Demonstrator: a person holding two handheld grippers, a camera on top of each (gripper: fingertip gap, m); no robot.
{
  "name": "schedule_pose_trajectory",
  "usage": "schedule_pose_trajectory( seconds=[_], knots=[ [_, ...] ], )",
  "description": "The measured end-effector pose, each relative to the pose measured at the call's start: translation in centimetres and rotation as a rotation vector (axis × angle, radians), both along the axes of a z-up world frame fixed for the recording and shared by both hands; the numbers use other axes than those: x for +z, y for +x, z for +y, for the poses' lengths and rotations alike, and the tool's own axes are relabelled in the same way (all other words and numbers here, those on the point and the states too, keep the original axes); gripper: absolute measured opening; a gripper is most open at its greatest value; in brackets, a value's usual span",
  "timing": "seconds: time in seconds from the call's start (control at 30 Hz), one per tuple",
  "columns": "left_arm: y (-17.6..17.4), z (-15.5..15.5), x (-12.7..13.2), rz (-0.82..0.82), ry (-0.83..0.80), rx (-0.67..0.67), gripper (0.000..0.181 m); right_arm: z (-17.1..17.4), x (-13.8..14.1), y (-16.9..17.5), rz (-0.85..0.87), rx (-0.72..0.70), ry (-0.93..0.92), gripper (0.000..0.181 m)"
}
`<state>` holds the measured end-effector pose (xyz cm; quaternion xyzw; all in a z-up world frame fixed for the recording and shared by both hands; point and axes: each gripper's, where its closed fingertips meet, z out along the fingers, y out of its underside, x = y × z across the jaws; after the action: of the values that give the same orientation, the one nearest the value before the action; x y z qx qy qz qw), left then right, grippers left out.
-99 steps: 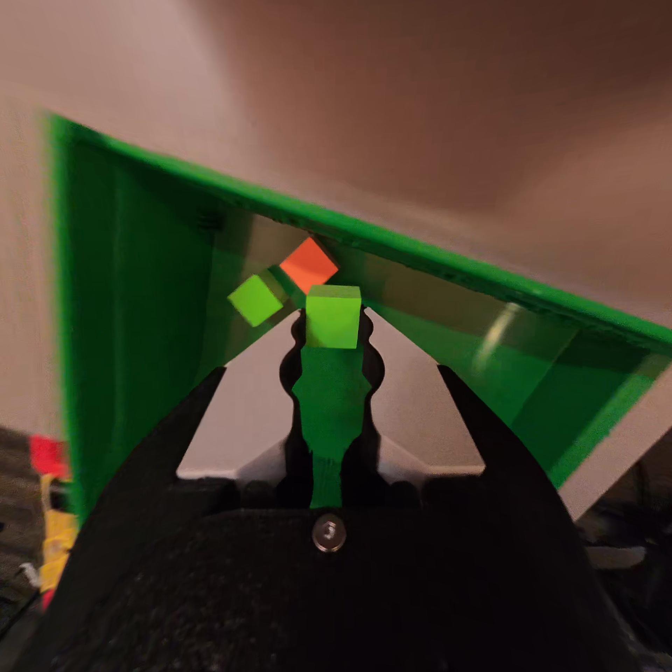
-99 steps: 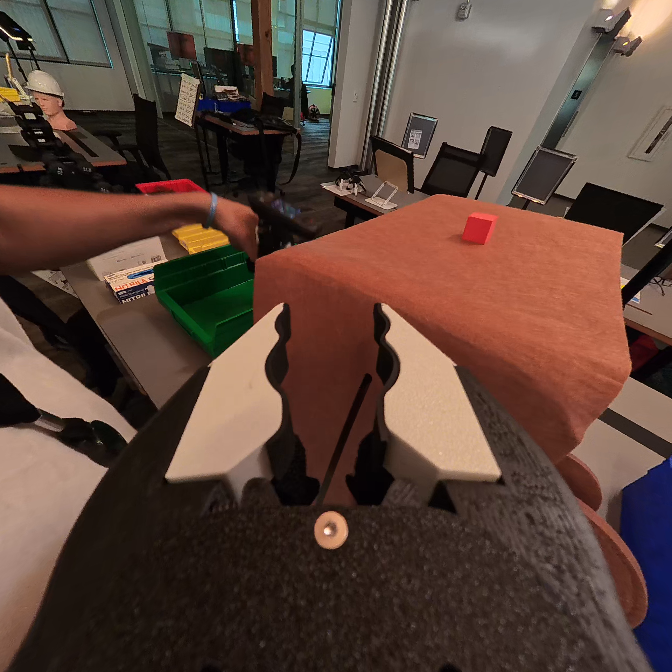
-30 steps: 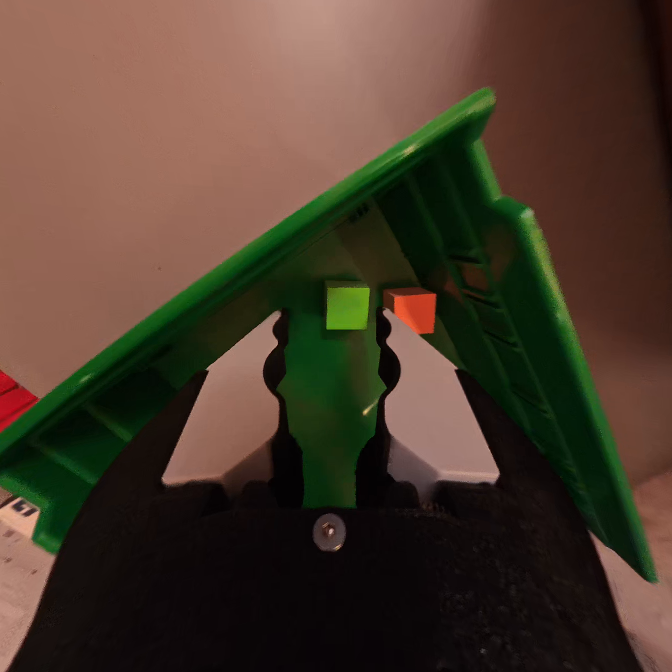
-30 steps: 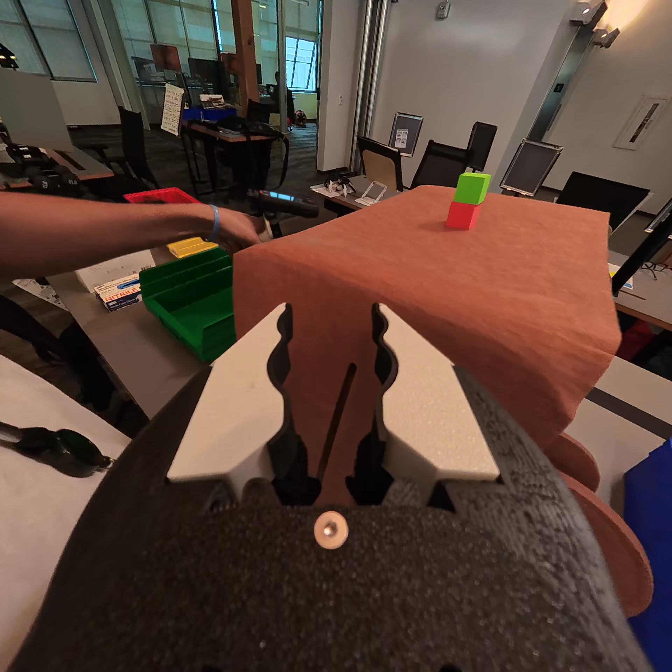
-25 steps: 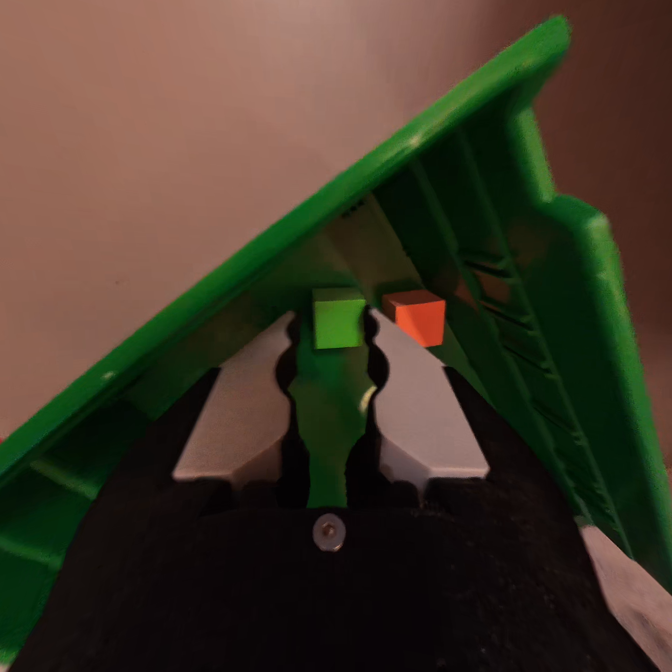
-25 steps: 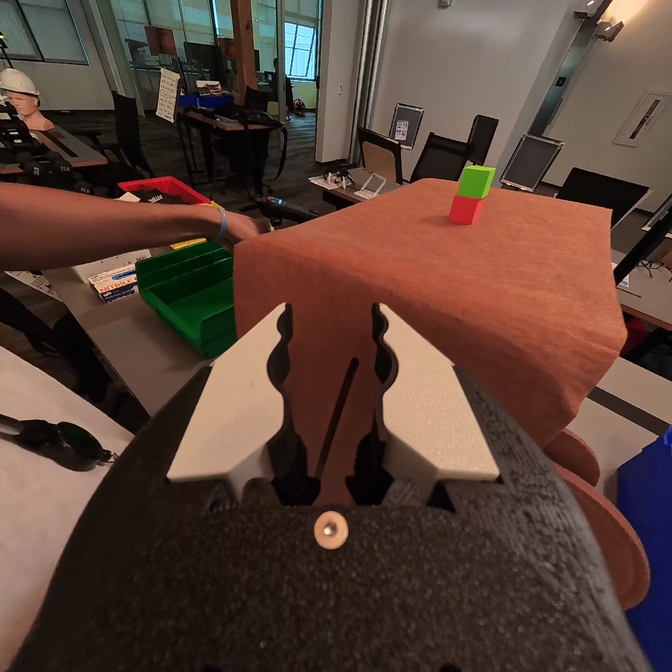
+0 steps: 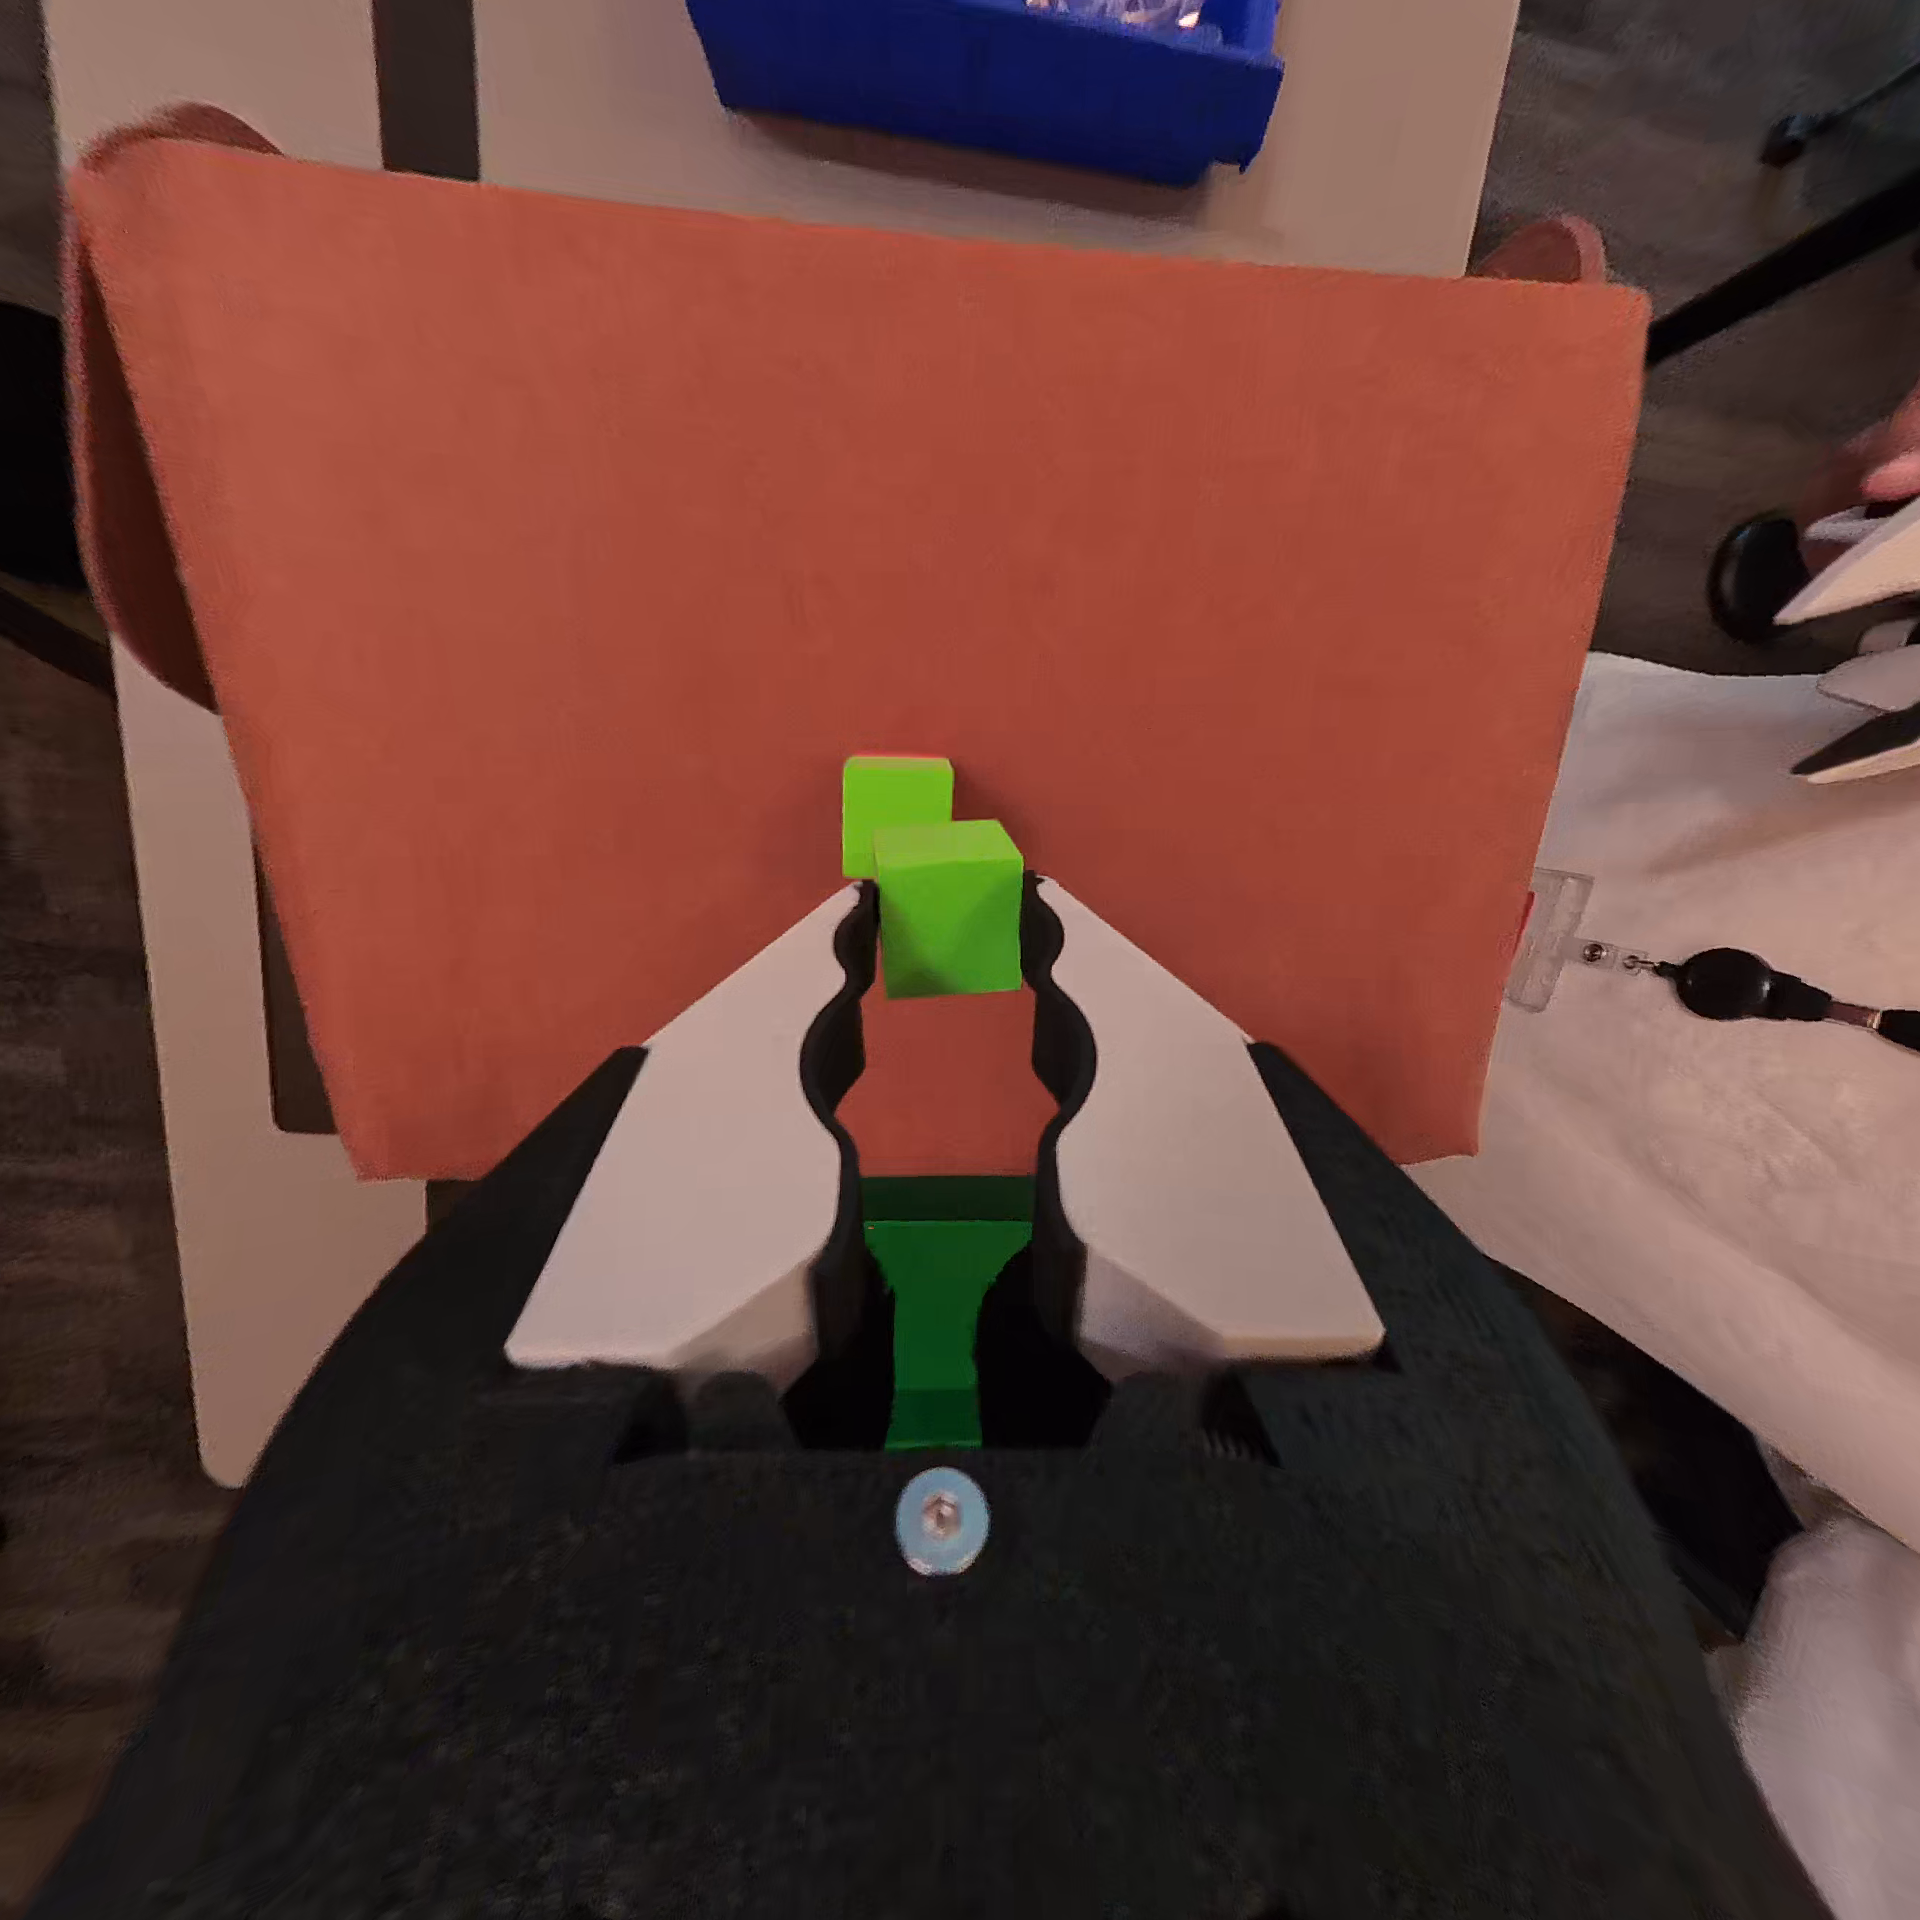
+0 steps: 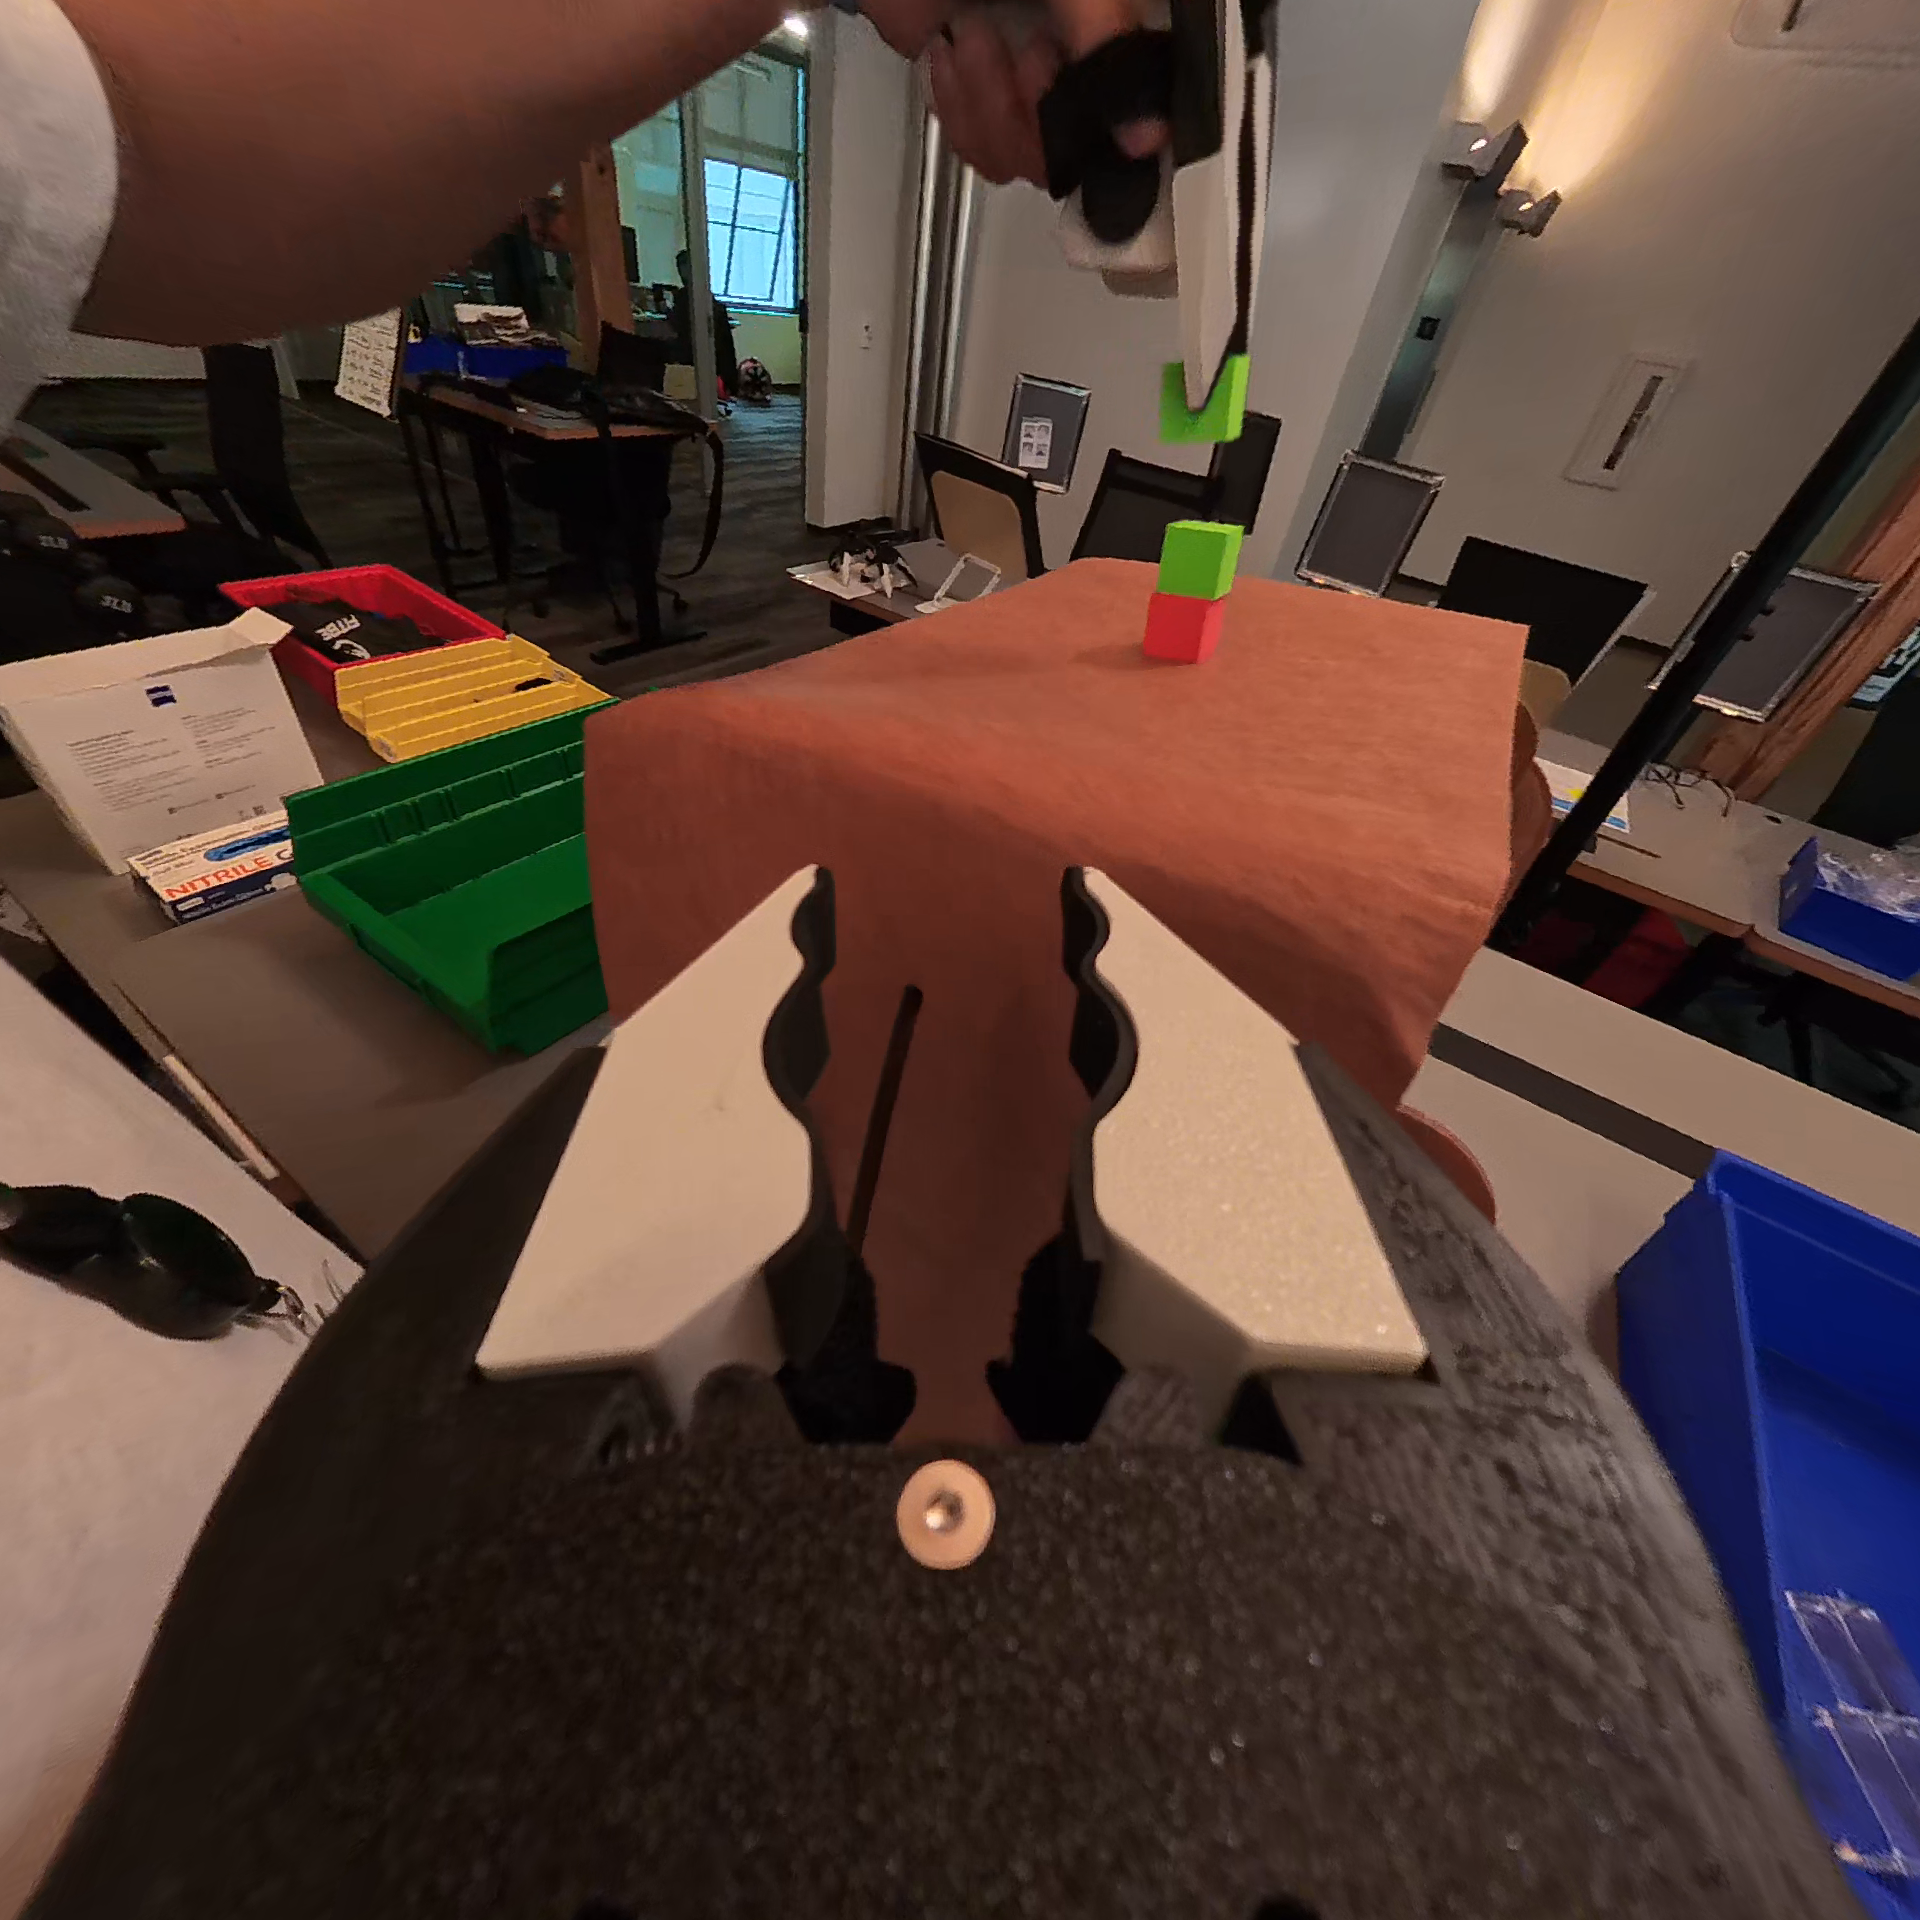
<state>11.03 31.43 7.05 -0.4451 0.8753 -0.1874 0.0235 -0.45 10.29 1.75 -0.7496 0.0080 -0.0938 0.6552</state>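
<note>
— So, what's the left hand-held gripper [image 7: 945, 902] doing?
— Pinching a green cube [image 7: 948, 906] above the stack — green block [image 8: 1200, 559] on red block [image 8: 1184, 627], rust cloth [image 8: 1039, 748].
— And the right hand-held gripper [image 8: 945, 894]?
— Spread, empty; green bin [image 8: 457, 883] at its 10 o'clock.

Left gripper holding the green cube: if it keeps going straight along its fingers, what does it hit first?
Probably the stacked green cube atop the red cube. The left gripper points down with its held green cube above that stack, slightly offset; depth is unclear, so it may only clip an edge.
</note>
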Motion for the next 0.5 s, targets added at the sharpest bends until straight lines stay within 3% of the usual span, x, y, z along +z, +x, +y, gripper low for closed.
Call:
schedule_pose_trajectory(
  seconds=[0.23,0.5],
  knots=[
    [1.3,-0.1,-2.3,0.060,-0.007,0.004,0.028,-1.2,-0.4,0.7,0.019,-0.047,0.007,0.044],
    [1.2,-0.1,-3.1,0.067,0.011,-0.042,0.028,-1.4,-0.7,1.0,0.022,-0.050,-0.005,0.043]
  ],
)
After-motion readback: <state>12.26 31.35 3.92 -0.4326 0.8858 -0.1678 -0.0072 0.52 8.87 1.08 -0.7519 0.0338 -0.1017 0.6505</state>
